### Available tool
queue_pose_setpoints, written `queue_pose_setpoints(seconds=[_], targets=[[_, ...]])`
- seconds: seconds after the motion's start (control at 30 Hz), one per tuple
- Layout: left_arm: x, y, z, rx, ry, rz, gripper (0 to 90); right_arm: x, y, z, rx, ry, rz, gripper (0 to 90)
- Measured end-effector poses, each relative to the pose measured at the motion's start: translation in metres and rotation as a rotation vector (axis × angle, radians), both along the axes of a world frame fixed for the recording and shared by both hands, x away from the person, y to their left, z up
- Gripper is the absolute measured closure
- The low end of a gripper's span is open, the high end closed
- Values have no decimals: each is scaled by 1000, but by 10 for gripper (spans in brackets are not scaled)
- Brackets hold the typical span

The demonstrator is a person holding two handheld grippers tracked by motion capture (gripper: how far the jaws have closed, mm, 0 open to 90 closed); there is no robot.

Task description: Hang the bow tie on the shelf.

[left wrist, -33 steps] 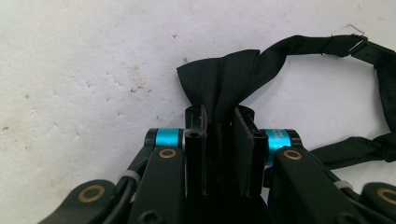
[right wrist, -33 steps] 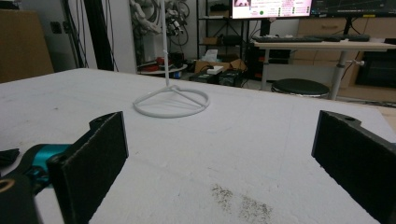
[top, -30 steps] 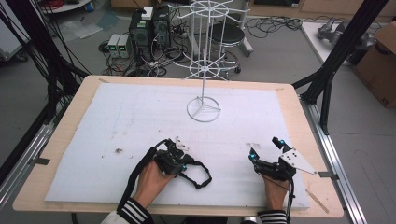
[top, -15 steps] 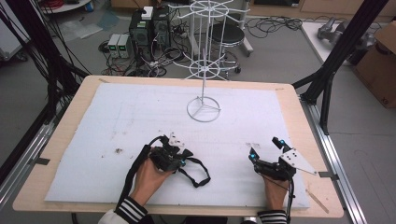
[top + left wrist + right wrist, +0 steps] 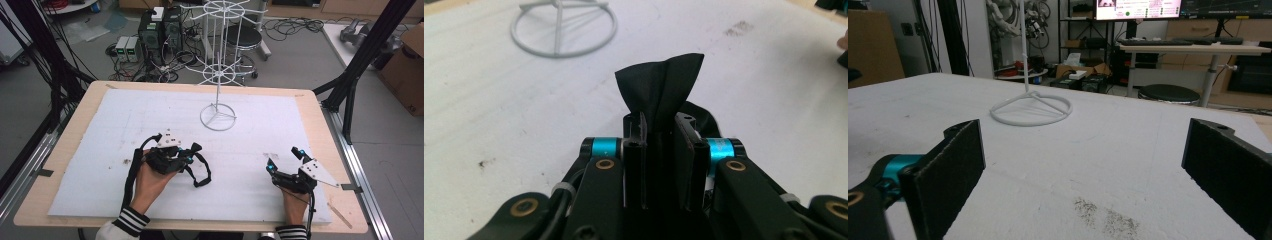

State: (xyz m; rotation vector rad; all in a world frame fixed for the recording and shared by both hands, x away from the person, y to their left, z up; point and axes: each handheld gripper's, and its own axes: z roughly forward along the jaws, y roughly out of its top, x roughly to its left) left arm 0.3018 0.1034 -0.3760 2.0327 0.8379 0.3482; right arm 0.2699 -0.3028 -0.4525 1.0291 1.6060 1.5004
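Black strap [image 5: 663, 87] sat centre frame, clamped between left gripper [image 5: 663, 150] jaws, loop trailing on the white mat [image 5: 250, 150]; right gripper [image 5: 1083, 165] rested wide apart. Lift steadily toward wire rack [image 5: 218, 75], grip firm

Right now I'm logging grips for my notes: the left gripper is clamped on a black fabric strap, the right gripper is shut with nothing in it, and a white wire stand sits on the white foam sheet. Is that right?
Not quite. The right gripper is open, not shut: the right gripper view shows its two black jaws wide apart with nothing between them. The rest holds: the left gripper is clamped on the black fabric strap, and the white wire stand sits on the white foam sheet.
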Motion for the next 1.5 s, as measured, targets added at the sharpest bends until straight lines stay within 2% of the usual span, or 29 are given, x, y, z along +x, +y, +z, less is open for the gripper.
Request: queue_pose_setpoints(seconds=[0.07, 0.2, 0.27, 0.33, 0.47, 0.6, 0.67, 0.73, 0.83, 1.07, 1.23, 1.27, 1.5], targets=[[0, 2, 2, -10, -14, 7, 764, 0, 0, 0, 0, 0, 0, 26], [1, 9, 7, -69, -59, -3, 765, 0, 0, 0, 1, 1, 0, 26], [2, 10, 8, -76, -64, -7, 765, 0, 0, 0, 2, 1, 1, 26], [4, 14, 16, -105, -78, -6, 765, 0, 0, 0, 3, 2, 1, 26], [6, 18, 25, -122, -101, -4, 765, 0, 0, 0, 3, 1, 1, 26], [13, 22, 40, -156, -152, -7, 765, 0, 0, 0, 7, 3, 0, 26], [14, 22, 42, -160, -159, -9, 766, 0, 0, 0, 2, 0, 0, 26], [20, 22, 51, -196, -186, -7, 766, 0, 0, 0, 2, 0, 0, 26], [24, 21, 60, -204, -215, -13, 767, 0, 0, 0, 3, 1, 0, 26], [34, 19, 74, -217, -243, -22, 766, 0, 0, 0, 4, 2, 0, 26], [46, 24, 87, -234, -266, -6, 766, 1, -1, 0, 1, -5, -1, 26], [48, 26, 89, -242, -271, -1, 766, 0, 0, 0, 7, 6, -1, 26], [64, 30, 103, -250, -306, 13, 766, 0, 0, 0, 6, 0, 0, 26]])
